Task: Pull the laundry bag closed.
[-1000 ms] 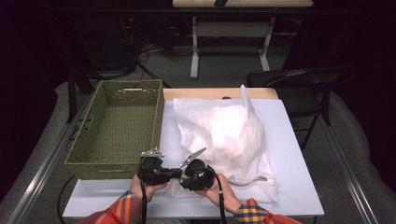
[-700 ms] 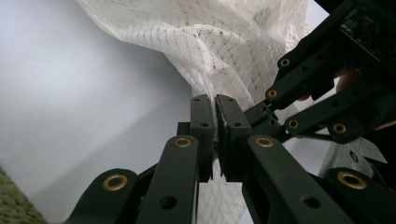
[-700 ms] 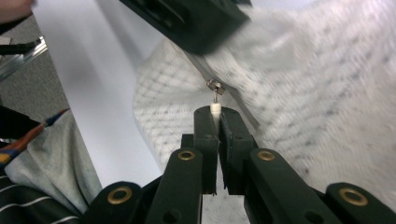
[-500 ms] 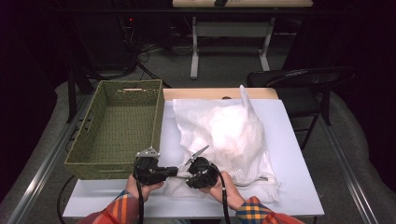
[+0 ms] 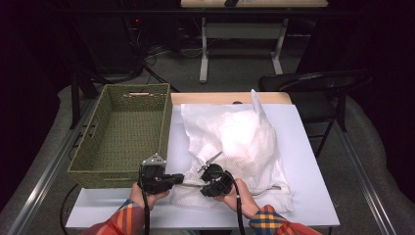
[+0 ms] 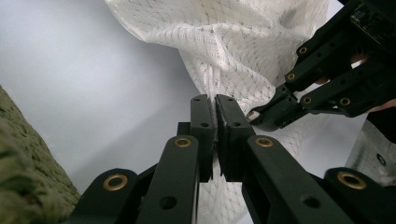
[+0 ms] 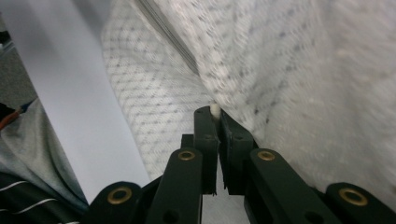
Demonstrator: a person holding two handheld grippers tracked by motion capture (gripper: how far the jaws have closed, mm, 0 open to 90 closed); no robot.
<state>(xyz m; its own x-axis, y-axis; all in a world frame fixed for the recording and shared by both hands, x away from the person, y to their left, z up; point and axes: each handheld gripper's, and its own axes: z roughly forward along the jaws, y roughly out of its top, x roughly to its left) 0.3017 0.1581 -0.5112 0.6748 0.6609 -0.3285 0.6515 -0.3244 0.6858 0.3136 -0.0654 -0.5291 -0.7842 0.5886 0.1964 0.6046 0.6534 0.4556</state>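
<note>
The white-topped table carries two large things side by side: a green woven rectangular basket on the person's left, standing empty, and a white mesh fabric laundry bag spread across the middle and right. The bag lies crumpled, humped in the middle, with one corner standing up in a peak at the far side. Its long axis runs from that far peak towards the person, and its near edge lies at the front of the table, just where both hands work.

The relation that matters is the one between the bag and the basket. The bag lies to the right of the basket, its left edge close beside the basket's right wall, so any carry into the basket would likely go leftwards and up over that wall. The left hand sits nearer the basket, at its near right corner; the right hand sits further in over the bag.

At the near edge the two tools point towards each other, tips almost meeting. The left tongs are closed, with a fold of the mesh pinched between the pads. The right tongs are closed as well, gripping the bag's edge, where a small white nub, possibly a zip pull or cord end, shows at the tips. Both grips sit close together on the same stretch of hem.
</note>
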